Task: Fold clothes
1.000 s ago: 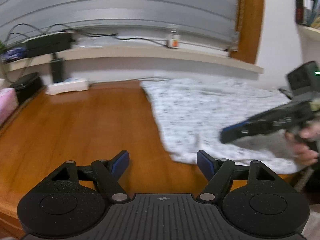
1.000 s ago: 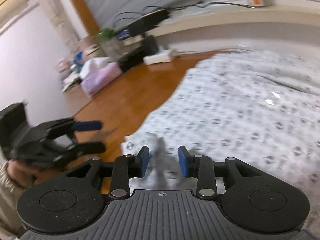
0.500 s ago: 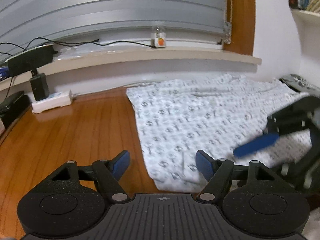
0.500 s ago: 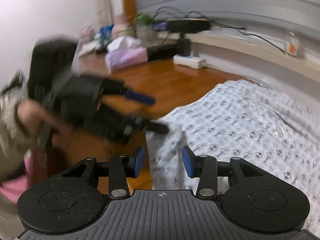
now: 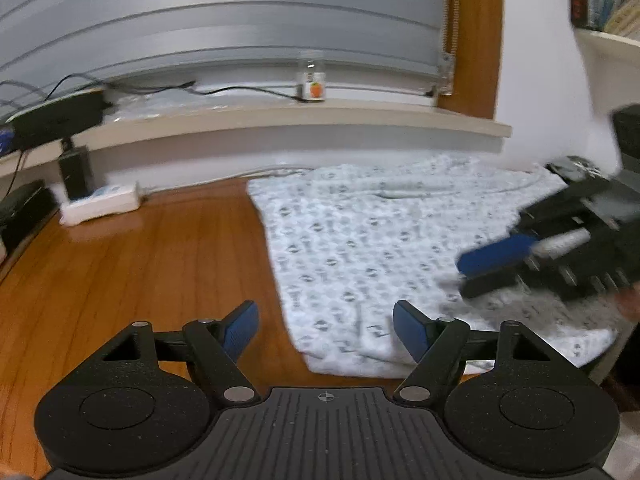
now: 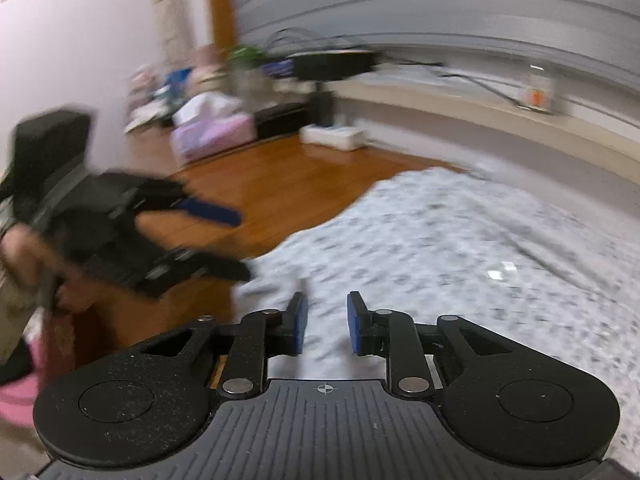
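Observation:
A white garment with a small grey print (image 5: 360, 248) lies spread flat on the wooden table (image 5: 140, 272); it also shows in the right wrist view (image 6: 460, 248). My left gripper (image 5: 326, 326) is open and empty, just above the garment's near left corner. My right gripper (image 6: 325, 322) is open with a narrower gap and empty, low over the garment's near edge. Each gripper shows blurred in the other's view: the right gripper (image 5: 560, 248) over the cloth's right side, the left gripper (image 6: 132, 236) beside its left edge.
A white power strip (image 5: 100, 204) and a black adapter (image 5: 76, 168) stand at the back left by the wall. A sill holds a black box (image 5: 56, 120), cables and a small jar (image 5: 312, 86). Tissue box and clutter (image 6: 212, 128) sit far left.
My left gripper has swung right, from bare table to the garment's near left corner. My right gripper has shifted over the garment's near edge. Both stay open.

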